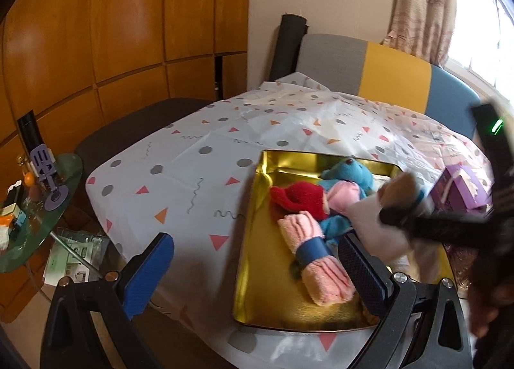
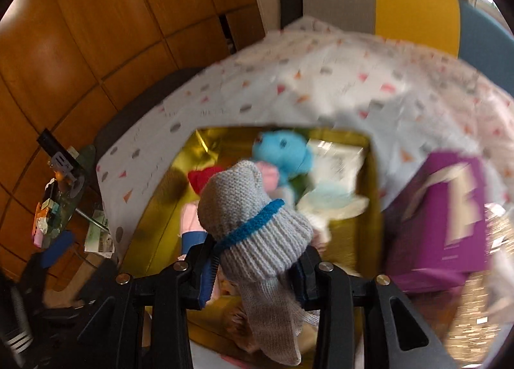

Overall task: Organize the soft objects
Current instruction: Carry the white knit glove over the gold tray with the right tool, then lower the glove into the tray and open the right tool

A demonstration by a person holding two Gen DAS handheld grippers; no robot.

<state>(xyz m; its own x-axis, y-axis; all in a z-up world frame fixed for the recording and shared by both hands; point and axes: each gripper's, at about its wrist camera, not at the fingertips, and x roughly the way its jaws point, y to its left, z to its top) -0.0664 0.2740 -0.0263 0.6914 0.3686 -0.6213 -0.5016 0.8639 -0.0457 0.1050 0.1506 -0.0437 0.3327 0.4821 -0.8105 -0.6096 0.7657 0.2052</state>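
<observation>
patterned tablecloth (image 1: 199, 157), gold tray (image 1: 257, 259), grey knit sock (image 2: 253, 224) clamped in right hand-held gripper (image 2: 253, 272)

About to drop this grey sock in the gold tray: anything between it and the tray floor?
The grey sock hangs over the gold tray. Beneath it lie the blue plush and pink rolled towel; bare floor shows nearer the left wall.

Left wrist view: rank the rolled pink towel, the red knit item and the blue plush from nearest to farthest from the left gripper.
From the left gripper:
1. Rolled pink towel, in the gold tray's near half, beside the right finger.
2. Red knit item, mid-tray, behind the towel.
3. Blue plush, toward the tray's far end.
</observation>
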